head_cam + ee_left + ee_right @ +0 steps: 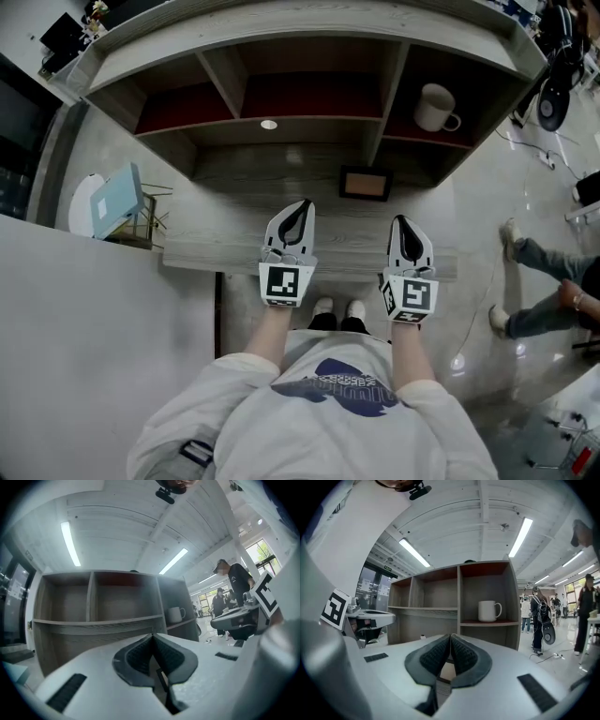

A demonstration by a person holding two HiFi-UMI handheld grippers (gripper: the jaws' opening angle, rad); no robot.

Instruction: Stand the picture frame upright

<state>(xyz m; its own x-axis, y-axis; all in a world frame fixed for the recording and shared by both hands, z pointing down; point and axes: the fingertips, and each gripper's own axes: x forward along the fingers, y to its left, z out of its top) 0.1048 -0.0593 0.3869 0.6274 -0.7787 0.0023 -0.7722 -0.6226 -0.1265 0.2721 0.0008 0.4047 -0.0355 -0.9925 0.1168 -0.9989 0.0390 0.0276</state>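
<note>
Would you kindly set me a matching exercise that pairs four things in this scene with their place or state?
Things:
1. white mug
2. picture frame
3. left gripper
4. white shoes

Places or states:
A. on the desktop, in front of the shelves
B. jaws together, holding nothing
C. on the floor, by the desk edge
D. in the right-hand shelf compartment

Pairs: 1-D, 2-A, 3-B, 4-C.

one picture frame (366,184), one white mug (434,107), one small round object (269,124), two grippers (302,208) (403,223), one wooden shelf unit (309,28).
</note>
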